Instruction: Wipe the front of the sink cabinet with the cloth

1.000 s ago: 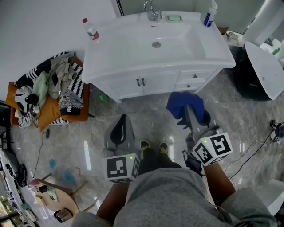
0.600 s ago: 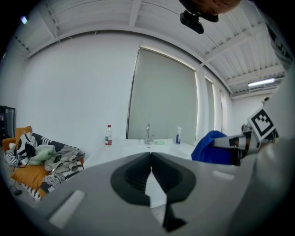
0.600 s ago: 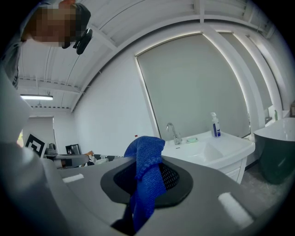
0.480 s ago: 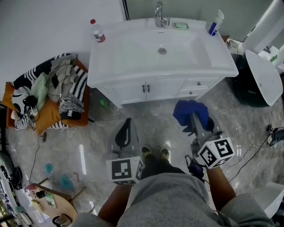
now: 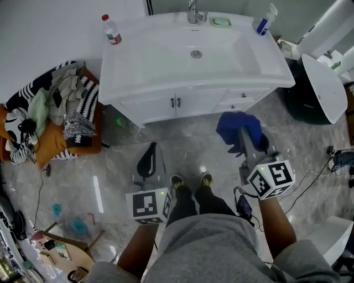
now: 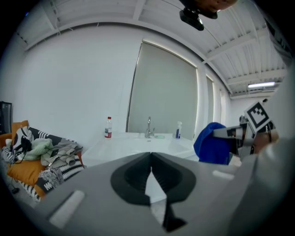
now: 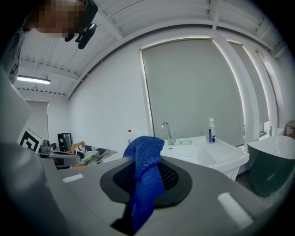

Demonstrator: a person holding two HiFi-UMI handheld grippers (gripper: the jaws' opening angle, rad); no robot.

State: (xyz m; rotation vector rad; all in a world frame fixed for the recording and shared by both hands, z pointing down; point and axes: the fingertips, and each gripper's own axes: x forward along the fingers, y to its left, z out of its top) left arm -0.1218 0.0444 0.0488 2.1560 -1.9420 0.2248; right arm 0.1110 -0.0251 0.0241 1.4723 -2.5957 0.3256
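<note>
A white sink cabinet [image 5: 182, 102] with two doors and drawers stands ahead, its basin [image 5: 193, 55] on top. My right gripper [image 5: 246, 141] is shut on a blue cloth [image 5: 238, 126], held above the floor a short way in front of the cabinet's drawer side. In the right gripper view the blue cloth [image 7: 145, 175] hangs from between the jaws. My left gripper [image 5: 148, 163] is shut with nothing in it, lower left of the cabinet doors, apart from them. The left gripper view shows the sink cabinet [image 6: 138, 145] and the cloth [image 6: 212, 144] at right.
A water bottle [image 5: 112, 30], tap [image 5: 193, 14], soap dish [image 5: 220, 22] and spray bottle [image 5: 264, 21] stand on the sink top. A heap of clothes on an orange cushion [image 5: 50, 116] lies left. A white toilet [image 5: 323, 88] stands right. Cables [image 5: 310, 182] trail on the grey floor.
The view has shifted slightly; both grippers stay in front of the cabinet, the right still holding the cloth at about the same distance. The left stays shut.
</note>
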